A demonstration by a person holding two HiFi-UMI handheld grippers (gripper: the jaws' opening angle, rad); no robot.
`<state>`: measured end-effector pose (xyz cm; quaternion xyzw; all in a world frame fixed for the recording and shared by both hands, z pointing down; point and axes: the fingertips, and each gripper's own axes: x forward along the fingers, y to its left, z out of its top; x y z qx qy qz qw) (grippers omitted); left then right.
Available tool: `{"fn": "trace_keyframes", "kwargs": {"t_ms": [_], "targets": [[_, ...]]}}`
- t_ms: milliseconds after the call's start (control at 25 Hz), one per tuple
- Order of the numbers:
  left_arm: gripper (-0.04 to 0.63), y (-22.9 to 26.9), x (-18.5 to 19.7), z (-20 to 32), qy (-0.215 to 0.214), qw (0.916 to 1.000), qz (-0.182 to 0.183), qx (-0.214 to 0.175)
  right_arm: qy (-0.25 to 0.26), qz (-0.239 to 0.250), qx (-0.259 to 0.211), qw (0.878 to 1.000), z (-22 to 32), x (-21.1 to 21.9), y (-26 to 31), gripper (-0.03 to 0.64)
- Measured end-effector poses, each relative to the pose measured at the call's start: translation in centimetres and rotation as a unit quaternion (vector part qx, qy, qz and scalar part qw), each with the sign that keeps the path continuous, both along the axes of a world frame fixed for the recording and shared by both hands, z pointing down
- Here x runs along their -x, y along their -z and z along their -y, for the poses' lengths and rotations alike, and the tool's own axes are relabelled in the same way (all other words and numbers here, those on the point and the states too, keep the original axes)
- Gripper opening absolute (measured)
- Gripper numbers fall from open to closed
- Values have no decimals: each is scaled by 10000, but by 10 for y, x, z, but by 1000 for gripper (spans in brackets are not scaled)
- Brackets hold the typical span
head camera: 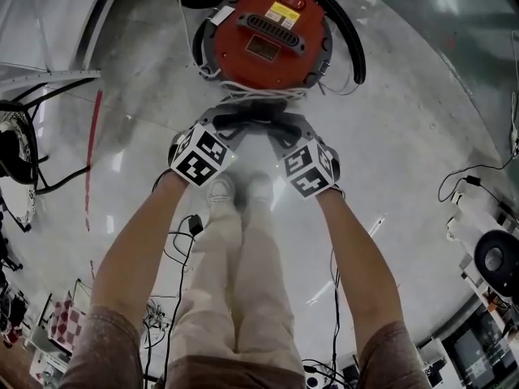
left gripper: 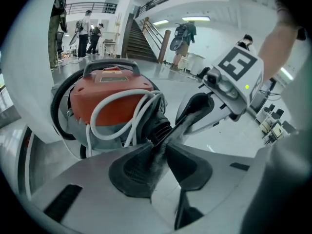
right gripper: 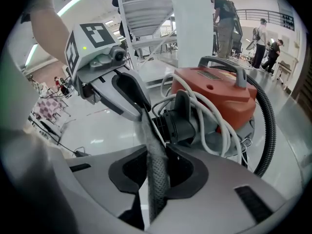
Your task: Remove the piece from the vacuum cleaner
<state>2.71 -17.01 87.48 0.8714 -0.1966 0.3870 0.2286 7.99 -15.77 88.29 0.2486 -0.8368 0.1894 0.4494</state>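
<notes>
Grey piece (left gripper: 158, 165) sits at the front inlet of the red vacuum cleaner (head camera: 263, 39) on the floor (head camera: 405, 136). The left tool (left gripper: 160, 145) and right tool (right gripper: 157, 149) both clamp it, jaws narrow.

1. The head view is taken from above the person, aimed steeply down at the floor (head camera: 422, 136). The vacuum cleaner (head camera: 263, 35) is seen at top centre, farther off than in the other views.
2. The left claw view is taken from just behind the left claw (left gripper: 158, 145), along its jaws. The vacuum cleaner is seen close, left of centre.
3. The right claw view is taken likewise from behind the right claw (right gripper: 156, 152). The vacuum cleaner is seen right of centre.
4. The vacuum cleaner is shared by all three views. The grey strip (left gripper: 155, 168) clamped in both claws is shared by the two claw views, and the opposite claw is shown in each.
</notes>
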Motion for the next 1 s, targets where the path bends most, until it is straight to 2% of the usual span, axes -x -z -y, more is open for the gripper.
{"fn": "trace_keyframes", "kwargs": {"t_ms": [200,520,800,1000], "targets": [[87,0,2,-3,32,10000,31,57,36,-81,-59,9999,-6,0,-1,34],[75,-1,5,-9,76,9998,63,150,-44,-97,-26,9999,-12,1,-4,26],[72,2,8,-16,327,9989,-65,341,-220,-76,82,9997,-15,2,-2,26],[74,2,9,-16,392,9987,-106,296,-345,-30,128,9993,-20,2,-3,26]]}}
